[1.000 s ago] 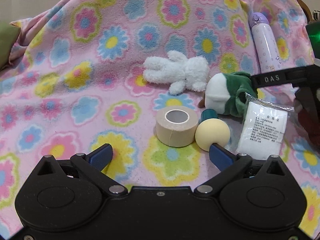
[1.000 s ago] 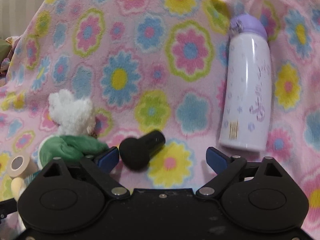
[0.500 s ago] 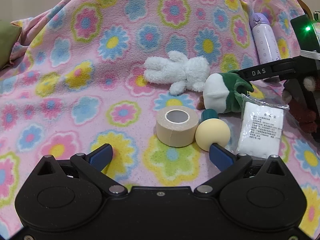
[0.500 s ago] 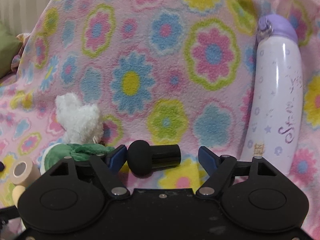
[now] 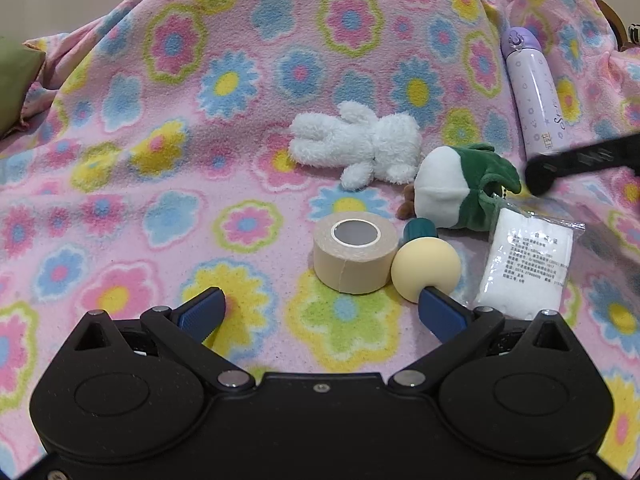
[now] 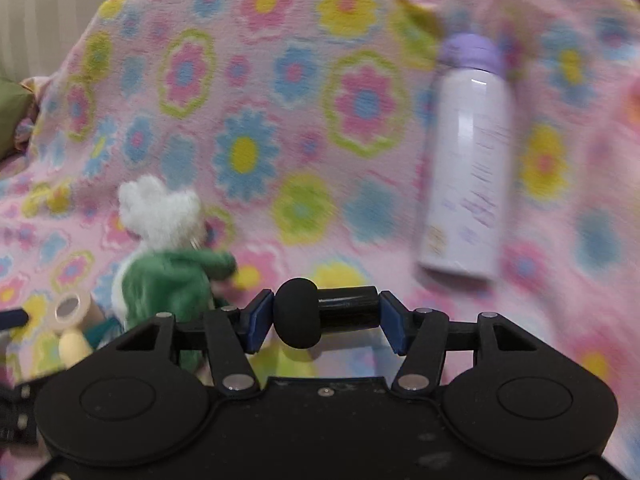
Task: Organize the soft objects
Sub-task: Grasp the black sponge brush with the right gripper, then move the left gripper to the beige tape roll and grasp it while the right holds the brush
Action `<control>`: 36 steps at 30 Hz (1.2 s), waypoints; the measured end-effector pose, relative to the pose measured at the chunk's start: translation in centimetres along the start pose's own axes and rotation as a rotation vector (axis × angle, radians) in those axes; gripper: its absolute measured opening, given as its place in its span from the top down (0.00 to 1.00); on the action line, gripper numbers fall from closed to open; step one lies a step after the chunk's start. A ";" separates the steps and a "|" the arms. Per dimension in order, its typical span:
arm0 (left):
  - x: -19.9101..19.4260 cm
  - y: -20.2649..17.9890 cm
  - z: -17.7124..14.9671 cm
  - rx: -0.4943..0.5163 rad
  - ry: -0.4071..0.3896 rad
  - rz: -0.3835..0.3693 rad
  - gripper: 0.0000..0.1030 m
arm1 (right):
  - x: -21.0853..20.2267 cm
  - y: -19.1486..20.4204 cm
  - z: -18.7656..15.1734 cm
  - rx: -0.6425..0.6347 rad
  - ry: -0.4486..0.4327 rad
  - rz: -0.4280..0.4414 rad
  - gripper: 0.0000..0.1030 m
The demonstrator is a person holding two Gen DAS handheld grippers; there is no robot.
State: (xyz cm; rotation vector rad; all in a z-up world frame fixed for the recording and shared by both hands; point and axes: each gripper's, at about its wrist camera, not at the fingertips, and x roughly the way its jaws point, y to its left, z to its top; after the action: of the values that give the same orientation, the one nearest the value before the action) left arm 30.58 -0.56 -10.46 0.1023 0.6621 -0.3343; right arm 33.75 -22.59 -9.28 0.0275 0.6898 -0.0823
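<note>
- Our right hand-held gripper [image 6: 326,322] has its 2 blue pads closing on a black foam-tipped microphone [image 6: 320,316]; the mic lies crosswise between them, foam ball toward the left pad, barrel end against the right pad.
- Our left hand-held gripper [image 5: 320,312] stands wide, nothing between its pads, low over the flowered blanket [image 5: 200,120].
- Just beyond it we see a beige tape roll [image 5: 354,256] standing on end, touching a cream ball [image 5: 426,270] with a teal stem on its right.
- Right of the ball lies a clear packet of white cotton [image 5: 524,264].
- Farther off sit a green and white plush [image 5: 460,192] and, behind it to the left, a white plush bunny [image 5: 360,144], the 2 toys just beside each other.
- At the far right a lavender bottle [image 5: 534,88] lies on the blanket, well apart from the toys.
- Our right wrist view is blurred; the bottle there appears far right of the mic.
</note>
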 end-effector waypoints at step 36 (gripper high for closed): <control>0.0 0.0 0.0 -0.001 0.005 0.013 0.02 | 0.4 -0.4 -4.9 0.030 0.045 -0.041 0.00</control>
State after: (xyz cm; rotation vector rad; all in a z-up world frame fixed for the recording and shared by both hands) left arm 30.53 -0.58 -10.44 0.1064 0.6667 -0.3214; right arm 30.93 -22.75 -13.30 0.0438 0.7342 -0.1321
